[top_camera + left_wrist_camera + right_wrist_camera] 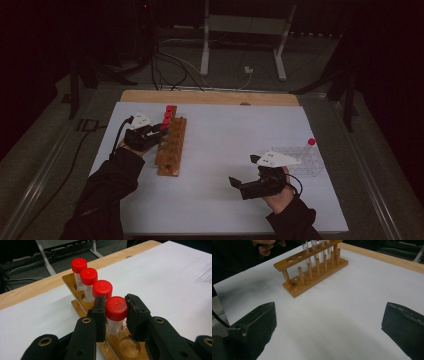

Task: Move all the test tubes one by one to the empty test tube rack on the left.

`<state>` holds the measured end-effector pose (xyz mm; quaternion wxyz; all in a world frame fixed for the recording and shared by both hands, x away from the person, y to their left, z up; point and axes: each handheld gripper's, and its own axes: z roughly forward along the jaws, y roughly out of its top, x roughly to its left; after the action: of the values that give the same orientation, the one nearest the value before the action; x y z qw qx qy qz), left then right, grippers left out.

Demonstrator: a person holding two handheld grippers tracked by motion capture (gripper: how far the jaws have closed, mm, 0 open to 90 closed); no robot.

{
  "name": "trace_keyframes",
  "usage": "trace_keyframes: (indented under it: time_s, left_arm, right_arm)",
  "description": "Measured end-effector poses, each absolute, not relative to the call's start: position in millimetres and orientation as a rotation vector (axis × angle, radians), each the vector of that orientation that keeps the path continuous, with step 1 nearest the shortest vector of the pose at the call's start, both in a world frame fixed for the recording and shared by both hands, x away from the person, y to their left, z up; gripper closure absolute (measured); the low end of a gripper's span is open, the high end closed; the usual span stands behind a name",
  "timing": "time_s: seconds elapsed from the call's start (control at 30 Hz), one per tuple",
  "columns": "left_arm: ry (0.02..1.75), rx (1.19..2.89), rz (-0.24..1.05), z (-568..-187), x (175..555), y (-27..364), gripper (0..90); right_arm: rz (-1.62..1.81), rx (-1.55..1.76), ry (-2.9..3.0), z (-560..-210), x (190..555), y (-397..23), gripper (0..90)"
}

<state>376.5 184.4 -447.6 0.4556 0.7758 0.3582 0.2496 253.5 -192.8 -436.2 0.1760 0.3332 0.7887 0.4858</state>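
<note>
A wooden tube rack (171, 145) stands at the left of the white table top, with several red-capped tubes (167, 116) in its far holes. In the left gripper view my left gripper (116, 300) is shut on the red cap of the nearest tube (115, 312), which stands upright in its hole in the rack (75, 282). Three more capped tubes (88, 276) line up behind it. In the high view the left gripper (159, 129) is at the rack's far half. My right gripper (237, 184) rests low at the front right, open, with nothing between its jaws (329, 315).
A clear plastic rack (300, 160) holding one red-capped tube (311, 142) stands at the right, just behind the right hand. A wooden board edge (210, 96) runs along the table's far side. The wooden rack's near holes (294, 259) are empty.
</note>
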Motion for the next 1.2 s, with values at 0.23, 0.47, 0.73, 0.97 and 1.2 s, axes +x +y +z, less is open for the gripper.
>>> trace_keyframes:
  time_s: [0.23, 0.47, 0.73, 0.97, 1.2]
  left_arm:
    - [0.882, 1.928, 0.609, -446.3, 377.2, 184.5, 71.2]
    - [0.899, 1.938, 0.595, -443.4, 372.7, 184.5, 54.7]
    - [0.871, 1.897, 0.556, -430.9, 356.5, 187.8, 22.6]
    - [0.817, 1.891, 0.493, -423.8, 334.2, 189.9, 5.4]
    - [0.75, 1.896, 0.439, -423.8, 311.3, 192.7, 1.9]
  right_arm:
    - [1.378, 0.943, 2.234, -435.0, 253.5, -193.0, 0.0]
    - [1.384, 0.943, 2.222, -432.4, 253.1, -194.3, 0.0]
    - [1.37, 0.928, 2.208, -427.6, 252.7, -197.2, 0.0]
    - [1.366, 0.938, 2.17, -422.1, 254.9, -208.3, 0.0]
    - [1.357, 0.976, 2.111, -415.0, 259.9, -227.3, 0.0]
